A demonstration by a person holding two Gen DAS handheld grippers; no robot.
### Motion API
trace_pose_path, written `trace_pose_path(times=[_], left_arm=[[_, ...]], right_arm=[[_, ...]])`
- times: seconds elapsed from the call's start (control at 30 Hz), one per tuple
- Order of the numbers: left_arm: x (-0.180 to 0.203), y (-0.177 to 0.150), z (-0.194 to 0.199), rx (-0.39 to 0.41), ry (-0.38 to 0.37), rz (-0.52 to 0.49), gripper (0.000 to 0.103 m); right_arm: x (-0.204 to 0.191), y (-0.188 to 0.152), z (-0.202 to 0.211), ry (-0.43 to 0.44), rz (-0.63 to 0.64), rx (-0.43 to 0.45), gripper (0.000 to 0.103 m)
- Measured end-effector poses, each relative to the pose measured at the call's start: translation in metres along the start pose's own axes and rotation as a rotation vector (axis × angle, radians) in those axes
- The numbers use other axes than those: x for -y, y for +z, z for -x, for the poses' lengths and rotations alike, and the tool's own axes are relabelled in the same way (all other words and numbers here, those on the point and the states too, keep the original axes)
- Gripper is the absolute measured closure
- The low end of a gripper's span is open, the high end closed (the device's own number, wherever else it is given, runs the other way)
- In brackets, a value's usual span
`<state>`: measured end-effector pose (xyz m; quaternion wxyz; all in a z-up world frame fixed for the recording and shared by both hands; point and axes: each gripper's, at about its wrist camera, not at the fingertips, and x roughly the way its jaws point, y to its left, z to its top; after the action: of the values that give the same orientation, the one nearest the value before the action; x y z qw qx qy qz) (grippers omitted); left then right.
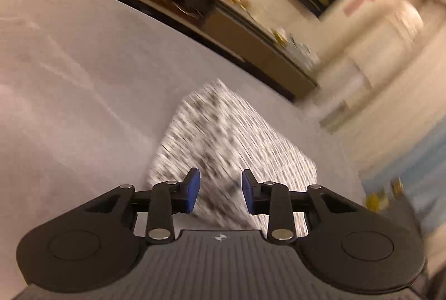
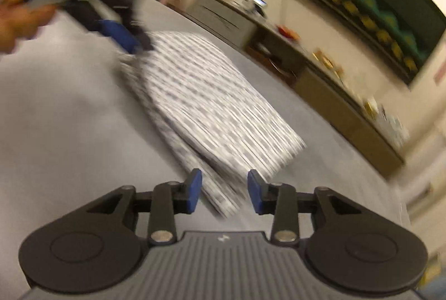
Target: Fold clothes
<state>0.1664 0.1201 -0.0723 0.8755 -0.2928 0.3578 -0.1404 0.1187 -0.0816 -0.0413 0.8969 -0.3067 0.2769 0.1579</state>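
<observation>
Grey table [image 1: 83, 77] is backed by a low cabinet [image 1: 237, 32]; heavy blur. Folded patterned cloth [image 2: 211, 104] is laid flat on it. Left gripper [image 1: 220, 190] and right gripper [image 2: 224, 190] are both seen parted, nothing clamped, each hovering at a cloth edge.

Cloth [image 2: 211, 104] white with black speckle pattern; bench [image 1: 83, 77] plain grey; my jaws black, pads [image 1: 193, 190] blue; cabinet [image 2: 348, 127] brown.
</observation>
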Motion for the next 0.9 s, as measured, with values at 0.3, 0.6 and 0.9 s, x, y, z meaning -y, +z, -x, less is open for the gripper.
trace_pose_path(times=[0.3, 0.6, 0.9], left_arm=[[-0.041, 0.004, -0.016, -0.081, 0.025, 0.094, 0.066], [-0.067, 0.012, -0.02, -0.089, -0.006, 0.191, 0.071], [-0.047, 0.027, 0.025, 0.013, 0.002, 0.072, 0.067]], right_arm=[[-0.066, 0.081, -0.057, 0.088, 0.147, 0.05, 0.061], [-0.048, 0.119, -0.066, 0.136, -0.139, 0.017, 0.097], [-0.048, 0.067, -0.029, 0.175, -0.069, 0.088, 0.054]])
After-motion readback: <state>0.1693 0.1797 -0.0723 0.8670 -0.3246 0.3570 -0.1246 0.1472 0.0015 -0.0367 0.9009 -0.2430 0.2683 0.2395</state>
